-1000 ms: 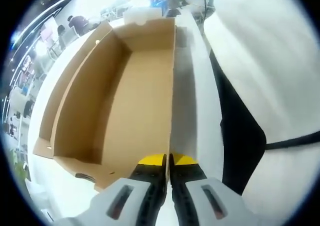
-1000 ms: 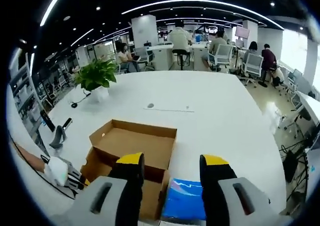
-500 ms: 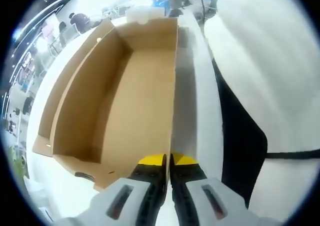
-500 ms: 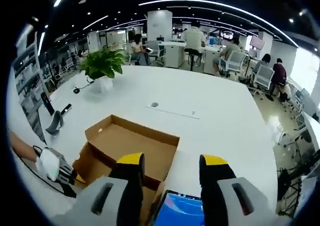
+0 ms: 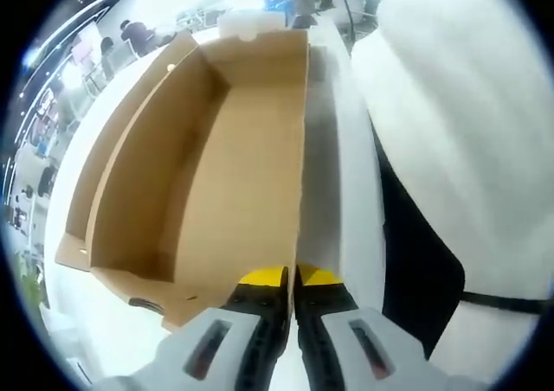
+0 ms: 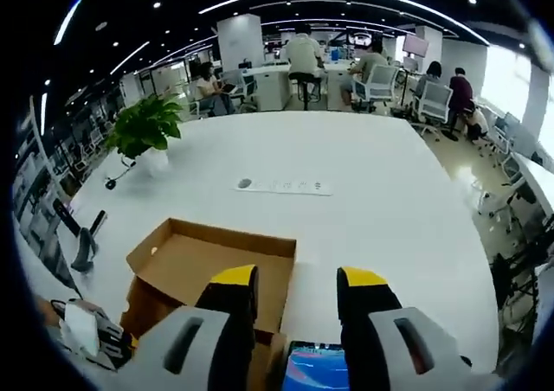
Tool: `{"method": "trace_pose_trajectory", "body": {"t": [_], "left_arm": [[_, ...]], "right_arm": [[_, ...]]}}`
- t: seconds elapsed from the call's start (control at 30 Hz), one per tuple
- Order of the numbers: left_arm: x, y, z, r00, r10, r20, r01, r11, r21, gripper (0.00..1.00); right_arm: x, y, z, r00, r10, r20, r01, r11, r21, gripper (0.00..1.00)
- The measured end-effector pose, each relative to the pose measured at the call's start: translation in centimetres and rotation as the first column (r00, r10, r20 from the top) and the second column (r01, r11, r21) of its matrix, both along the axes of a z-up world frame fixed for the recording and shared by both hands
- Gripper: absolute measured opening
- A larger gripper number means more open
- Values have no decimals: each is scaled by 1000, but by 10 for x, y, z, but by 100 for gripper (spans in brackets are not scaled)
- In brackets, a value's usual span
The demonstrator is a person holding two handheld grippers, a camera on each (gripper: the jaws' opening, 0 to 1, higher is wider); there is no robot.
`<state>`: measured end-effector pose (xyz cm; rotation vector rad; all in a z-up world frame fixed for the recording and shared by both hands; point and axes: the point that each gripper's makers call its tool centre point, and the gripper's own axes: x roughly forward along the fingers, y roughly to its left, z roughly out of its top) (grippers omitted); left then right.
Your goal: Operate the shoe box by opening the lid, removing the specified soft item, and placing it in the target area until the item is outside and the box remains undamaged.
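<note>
Left gripper (image 5: 290, 280) clenched on the edge of the brown cardboard shoe box lid (image 5: 208, 149), lid lying open on the white table (image 6: 363, 183); right gripper (image 6: 299, 291) released, jaws apart above a blue soft item (image 6: 314, 367), apparently directly below, nearest this gripper; no legible writing.

Shoe box (image 6: 212, 261) sitting on table (image 6: 363, 183) just ahead of right gripper (image 6: 297, 289) | potted plant (image 6: 145, 127) standing far-left beyond it | blue item (image 6: 316, 367) lying beneath the jaws.
</note>
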<state>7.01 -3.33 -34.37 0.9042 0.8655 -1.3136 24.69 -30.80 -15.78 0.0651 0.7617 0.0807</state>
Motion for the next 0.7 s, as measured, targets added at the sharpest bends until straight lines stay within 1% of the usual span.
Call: {"method": "trace_pose_trajectory", "body": {"t": [0.07,0.1,0.17,0.2,0.23,0.27,0.33,0.4,0.47,0.5,0.57,0.6,0.63,0.7], "left_arm": [[0,0,0,1000,0,0,0,1000,0,2],[0,0,0,1000,2,-2,-2,1000,0,2],[0,0,0,1000,4,-4,-4,1000,-4,2],[0,0,0,1000,3,-2,-3,1000,-6,2],[0,0,0,1000,0,1,0,1000,-5,2],[0,0,0,1000,0,2,0,1000,-3,3],[0,1,0,1000,5,1,-5,1000,0,3],[-1,1,0,1000,5,0,-5,1000,-1,3],[-1,1,0,1000,2,2,-2,1000,0,3],[-1,1,0,1000,6,4,-6,1000,-2,3],[-1,2,0,1000,4,13,-4,1000,-4,3],[-1,2,0,1000,5,15,-5,1000,-3,3],[0,1,0,1000,5,15,-5,1000,-3,3],[0,1,0,1000,8,11,-8,1000,-5,3]], "right_arm": [[4,6,-1,1000,22,12,-22,1000,-9,36],[9,18,2,995,88,54,-88,996,0,39],[10,21,2,997,65,45,-66,998,10,45],[14,20,1,997,68,36,-69,998,13,45],[15,20,1,997,67,33,-67,998,16,42],[20,17,0,999,49,18,-49,998,30,38],[21,16,-2,999,36,-3,-36,999,33,29],[20,21,-5,996,89,-8,-88,996,9,20],[19,17,-6,996,89,-22,-89,996,-13,19],[20,13,-9,996,80,-46,-80,997,-13,20],[17,13,-14,995,53,-90,-51,998,24,22],[19,14,-18,994,42,-100,-37,998,49,22],[19,14,-20,994,30,-109,-24,998,57,23],[23,13,-27,994,20,-112,-14,999,50,23]]}}
